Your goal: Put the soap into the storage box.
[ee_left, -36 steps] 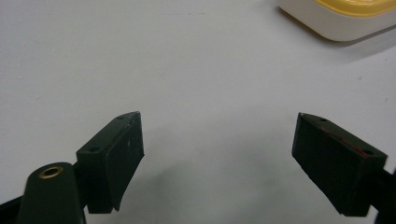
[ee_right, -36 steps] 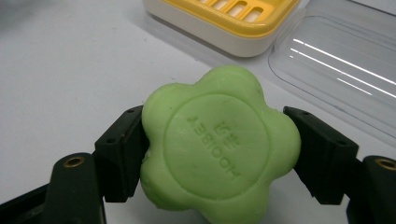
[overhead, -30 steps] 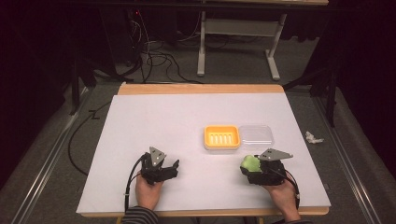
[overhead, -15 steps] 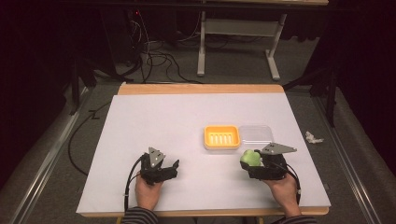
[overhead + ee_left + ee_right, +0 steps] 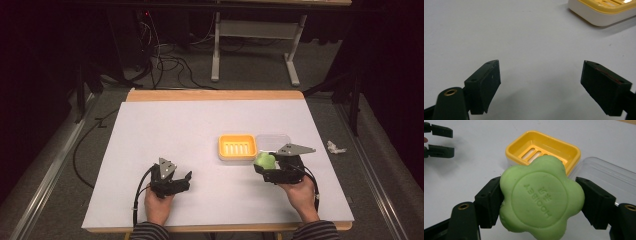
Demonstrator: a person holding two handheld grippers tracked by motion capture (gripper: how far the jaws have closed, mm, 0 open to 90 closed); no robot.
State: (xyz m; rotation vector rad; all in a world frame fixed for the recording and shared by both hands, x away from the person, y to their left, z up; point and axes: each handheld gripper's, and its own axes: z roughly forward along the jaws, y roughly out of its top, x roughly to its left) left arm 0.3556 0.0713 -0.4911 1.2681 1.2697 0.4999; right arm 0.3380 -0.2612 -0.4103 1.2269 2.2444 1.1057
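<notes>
While clamped, the green soap faces up — no long axis.

A lab: white-covered table, trailing floor cables, dark surroundings.

High view: fixed overhead on the person's side, facing forward and down, far enough to take in the whole white-covered wooden counter plus floor and cables behind.

Left gripper view: rides the left tongs, very low and close to the counter surface, facing across it; catches a corner of the yellow rectangular plastic soap dish at top right.

Right gripper view: rides the right tongs, close-up, angled slightly down.

Shared: all three see the soap dish; the right gripper view also picks up the left tongs at its top left.
</notes>
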